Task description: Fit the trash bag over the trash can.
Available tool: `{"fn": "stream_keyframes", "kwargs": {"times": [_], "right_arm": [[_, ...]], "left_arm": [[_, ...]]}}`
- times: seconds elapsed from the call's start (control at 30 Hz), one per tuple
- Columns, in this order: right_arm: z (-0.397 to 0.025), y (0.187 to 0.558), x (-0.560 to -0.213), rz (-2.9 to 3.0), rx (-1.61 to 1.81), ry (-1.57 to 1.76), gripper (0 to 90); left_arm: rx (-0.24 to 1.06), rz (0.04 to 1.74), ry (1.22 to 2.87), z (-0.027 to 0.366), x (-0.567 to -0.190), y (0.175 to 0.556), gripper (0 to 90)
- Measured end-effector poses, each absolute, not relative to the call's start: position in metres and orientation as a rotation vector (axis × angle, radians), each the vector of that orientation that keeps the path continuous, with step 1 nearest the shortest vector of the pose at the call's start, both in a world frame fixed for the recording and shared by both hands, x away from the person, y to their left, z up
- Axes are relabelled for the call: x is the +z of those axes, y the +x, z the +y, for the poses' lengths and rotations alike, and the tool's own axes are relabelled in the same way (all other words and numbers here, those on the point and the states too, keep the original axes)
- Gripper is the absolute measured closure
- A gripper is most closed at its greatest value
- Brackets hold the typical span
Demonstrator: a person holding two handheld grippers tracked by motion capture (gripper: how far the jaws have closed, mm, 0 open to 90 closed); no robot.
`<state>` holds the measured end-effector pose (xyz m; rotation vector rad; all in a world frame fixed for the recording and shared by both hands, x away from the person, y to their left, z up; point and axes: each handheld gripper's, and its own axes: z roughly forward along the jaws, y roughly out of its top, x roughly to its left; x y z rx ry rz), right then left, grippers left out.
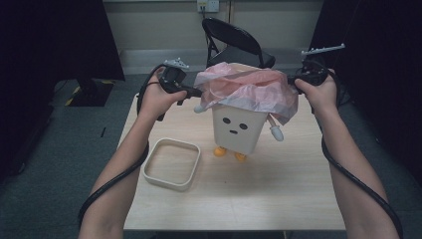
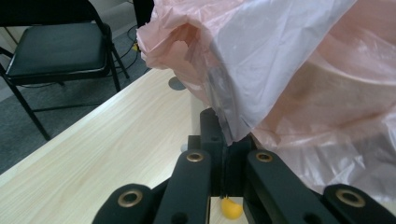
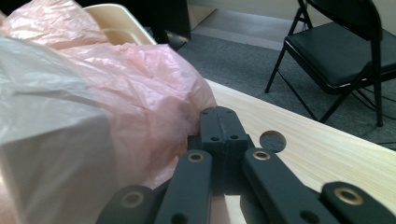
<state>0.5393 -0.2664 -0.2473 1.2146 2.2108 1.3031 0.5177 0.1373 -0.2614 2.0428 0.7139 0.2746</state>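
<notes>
- Pink plastic bag (image 1: 247,87) is draped over the rim of the cream bin (image 1: 238,129), which stands upright mid-table (image 1: 278,199).
- Left gripper (image 1: 195,92) pinches the bag's left edge, jaws together on film.
- Right gripper (image 1: 292,80) pinches the right edge likewise.
- Bag is stretched between both; bin mouth lies directly below, equally near each hand.

That pink bag (image 1: 247,88) covers the bin's (image 1: 238,128) rim, so you can't see inside. Your left gripper's (image 2: 219,130) jaw tips are buried under plastic too.
</notes>
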Motion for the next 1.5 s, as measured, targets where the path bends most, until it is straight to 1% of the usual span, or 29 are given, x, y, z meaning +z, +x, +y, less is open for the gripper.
{"fn": "stream_keyframes", "kwargs": {"times": [0.17,0.37,0.53,0.7,0.83,0.93,0.97,1.03,1.1,1.2,1.23,1.3,1.43,1.5], "right_arm": [[-0.262,0.539,-0.245,2.164,1.307,1.183,90.0],[-0.261,0.545,-0.252,2.175,1.387,1.209,90.0],[-0.262,0.543,-0.251,2.220,1.375,1.207,90.0],[-0.263,0.534,-0.250,2.271,1.362,1.194,90.0],[-0.262,0.527,-0.249,2.247,1.280,1.180,90.0],[-0.269,0.525,-0.249,2.192,1.309,1.198,90.0],[-0.272,0.523,-0.248,2.172,1.314,1.197,87.7],[-0.276,0.520,-0.244,2.160,1.309,1.186,78.8],[-0.279,0.514,-0.238,2.155,1.301,1.172,74.8],[-0.283,0.503,-0.224,2.155,1.301,1.129,64.6],[-0.285,0.498,-0.219,2.147,1.293,1.113,63.8],[-0.287,0.489,-0.208,2.139,1.283,1.082,57.5],[-0.289,0.475,-0.196,2.126,1.289,1.036,52.7],[-0.287,0.470,-0.194,2.137,1.317,1.014,51.8]], "left_arm": [[0.240,0.684,2.094,0.130,-0.269,0.518,90.0],[0.228,0.654,2.110,0.125,-0.272,0.515,90.0],[0.197,0.647,2.108,0.123,-0.274,0.514,90.0],[0.202,0.651,2.109,0.121,-0.275,0.513,90.0],[0.214,0.663,2.112,0.121,-0.274,0.511,90.0],[0.221,0.663,2.106,0.123,-0.270,0.508,90.0],[0.222,0.666,2.102,0.123,-0.269,0.508,90.0],[0.227,0.661,2.099,0.125,-0.267,0.506,90.0],[0.234,0.662,2.104,0.125,-0.266,0.505,90.0],[0.240,0.665,2.101,0.124,-0.265,0.505,89.9],[0.243,0.665,2.100,0.124,-0.265,0.505,89.9],[0.247,0.670,2.098,0.123,-0.266,0.504,89.9],[0.260,0.684,2.091,0.124,-0.266,0.501,89.8],[0.263,0.685,2.093,0.124,-0.265,0.500,89.8]]}}
